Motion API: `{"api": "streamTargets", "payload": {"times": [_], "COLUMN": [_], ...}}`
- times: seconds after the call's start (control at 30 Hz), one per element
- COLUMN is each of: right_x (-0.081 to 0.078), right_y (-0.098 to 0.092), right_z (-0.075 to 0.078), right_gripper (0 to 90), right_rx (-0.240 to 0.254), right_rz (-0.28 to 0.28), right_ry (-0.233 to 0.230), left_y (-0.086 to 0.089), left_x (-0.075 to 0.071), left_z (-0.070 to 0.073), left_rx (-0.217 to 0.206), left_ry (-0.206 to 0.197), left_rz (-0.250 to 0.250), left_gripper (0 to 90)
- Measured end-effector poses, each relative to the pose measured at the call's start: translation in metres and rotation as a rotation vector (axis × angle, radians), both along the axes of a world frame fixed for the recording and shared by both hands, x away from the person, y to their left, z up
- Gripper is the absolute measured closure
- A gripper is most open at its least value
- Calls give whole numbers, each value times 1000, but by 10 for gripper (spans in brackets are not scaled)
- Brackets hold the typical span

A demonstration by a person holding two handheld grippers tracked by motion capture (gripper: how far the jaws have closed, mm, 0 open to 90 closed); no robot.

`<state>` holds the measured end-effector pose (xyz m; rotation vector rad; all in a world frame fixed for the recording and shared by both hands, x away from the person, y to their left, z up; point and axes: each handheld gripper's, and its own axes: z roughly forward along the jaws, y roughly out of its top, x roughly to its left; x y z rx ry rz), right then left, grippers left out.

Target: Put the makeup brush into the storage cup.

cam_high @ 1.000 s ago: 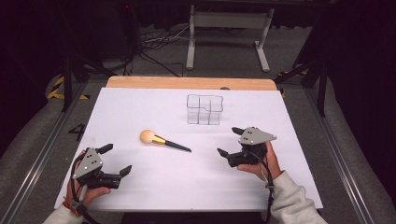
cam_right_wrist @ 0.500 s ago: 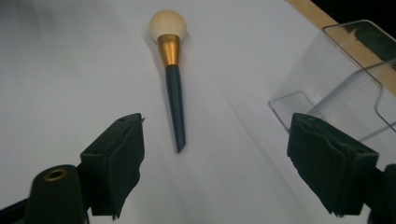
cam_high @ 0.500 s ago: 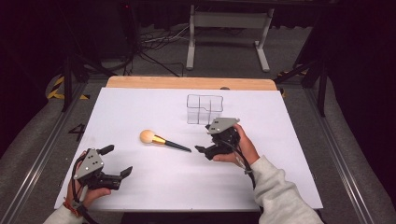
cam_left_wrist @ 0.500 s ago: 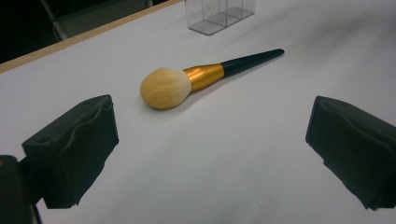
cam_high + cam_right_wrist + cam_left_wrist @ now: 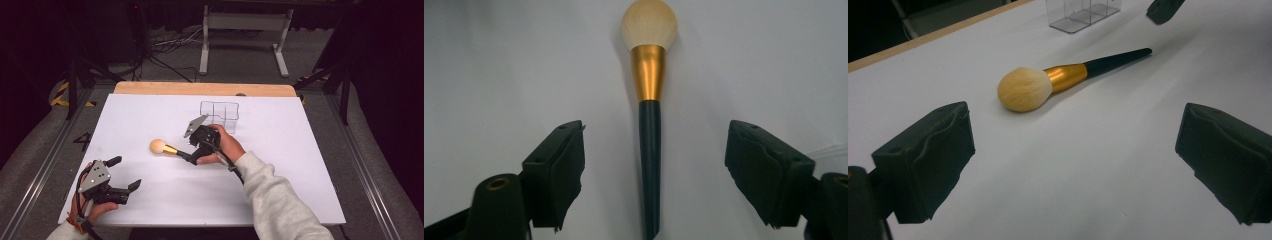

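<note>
Straddling the brush [image 5: 650, 150] handle, right gripper [image 5: 654, 175] closing yet untouching, left gripper [image 5: 126, 175] wide, organizer [image 5: 220, 111] behind.

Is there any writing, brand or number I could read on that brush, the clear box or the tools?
None: no text is readable on the makeup brush, the clear organizer, the white table or either hand-held gripper.

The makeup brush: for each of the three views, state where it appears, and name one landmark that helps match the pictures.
High view: makeup brush left of centre on the white table, handle at the right gripper.
Left gripper view: brush upper middle, head at left.
Right gripper view: brush centre, upright, handle between open jaws.
Shared landmark: clear organiser, also in the left gripper view.
</note>
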<state>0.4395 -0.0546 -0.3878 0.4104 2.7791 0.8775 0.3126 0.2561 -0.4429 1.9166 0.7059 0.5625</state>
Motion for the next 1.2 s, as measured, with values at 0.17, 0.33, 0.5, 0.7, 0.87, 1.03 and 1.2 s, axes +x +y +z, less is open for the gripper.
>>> {"api": "streamTargets", "payload": {"times": [0.17,0.33,0.5,0.7,0.87,1.03,1.2], "right_x": [17,29,39,41,36,32,30], "right_y": [33,53,64,62,58,51,42], "right_z": [-15,-30,-42,-41,-41,-42,-37], "right_gripper": [309,340,425,723,739,743,744], "right_rx": [-117,-223,-266,-228,-210,-178,-103], "right_rz": [-8,-5,-23,-36,-36,-40,-55], "right_ry": [58,102,128,158,146,128,107], "left_y": [1,0,0,0,-1,-1,0], "left_x": [1,1,1,1,1,2,2], "left_z": [-1,-2,-3,-3,-4,-4,-4], "left_rx": [7,10,12,18,18,17,15], "left_ry": [8,16,24,29,36,34,33], "left_rz": [-5,-16,-25,-31,-31,-25,-20], "left_gripper": [28,28,28,28,28,30,30]}}
